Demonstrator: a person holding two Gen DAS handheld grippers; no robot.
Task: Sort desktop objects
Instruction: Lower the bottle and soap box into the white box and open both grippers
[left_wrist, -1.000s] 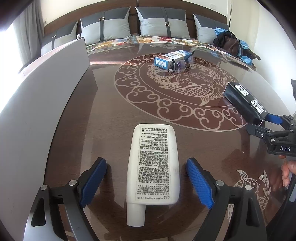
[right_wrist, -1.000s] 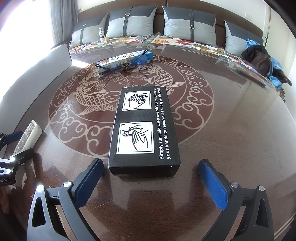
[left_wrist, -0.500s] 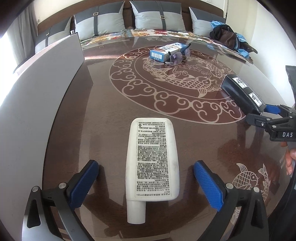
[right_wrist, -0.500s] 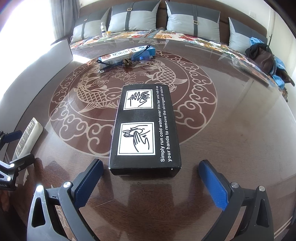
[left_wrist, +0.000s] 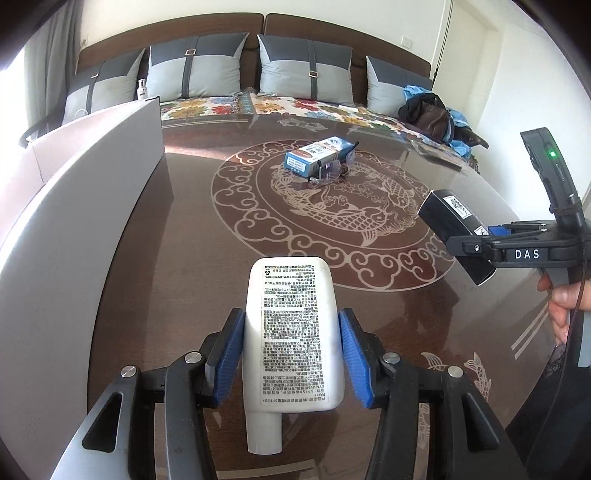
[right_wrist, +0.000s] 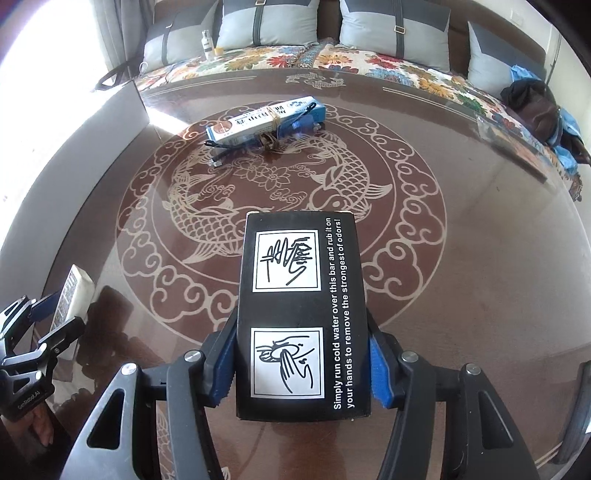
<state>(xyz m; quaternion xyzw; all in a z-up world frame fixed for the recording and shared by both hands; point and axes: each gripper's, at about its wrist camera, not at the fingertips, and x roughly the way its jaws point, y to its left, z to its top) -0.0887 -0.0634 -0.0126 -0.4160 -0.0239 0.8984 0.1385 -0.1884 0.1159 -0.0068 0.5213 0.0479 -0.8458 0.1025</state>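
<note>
My left gripper (left_wrist: 291, 354) is shut on a white tube (left_wrist: 293, 332) with printed text, its cap toward the camera; the blue pads (left_wrist: 229, 354) press both its sides. The tube also shows in the right wrist view (right_wrist: 72, 295). My right gripper (right_wrist: 301, 365) is shut on a black box (right_wrist: 301, 314) with white hand drawings, and seems to hold it above the table. The box also shows in the left wrist view (left_wrist: 454, 229), tilted, held by the right gripper (left_wrist: 495, 236).
A blue and white carton (left_wrist: 317, 155) with glasses (left_wrist: 330, 171) against it lies at the far middle of the brown patterned table (left_wrist: 184, 240). A grey panel (left_wrist: 74, 221) stands along the left edge. A bed with cushions (left_wrist: 306, 70) lies beyond.
Both grippers have closed from wide open: the left onto the white tube, the right onto the black box. Both views now look raised, the box tilted up.
</note>
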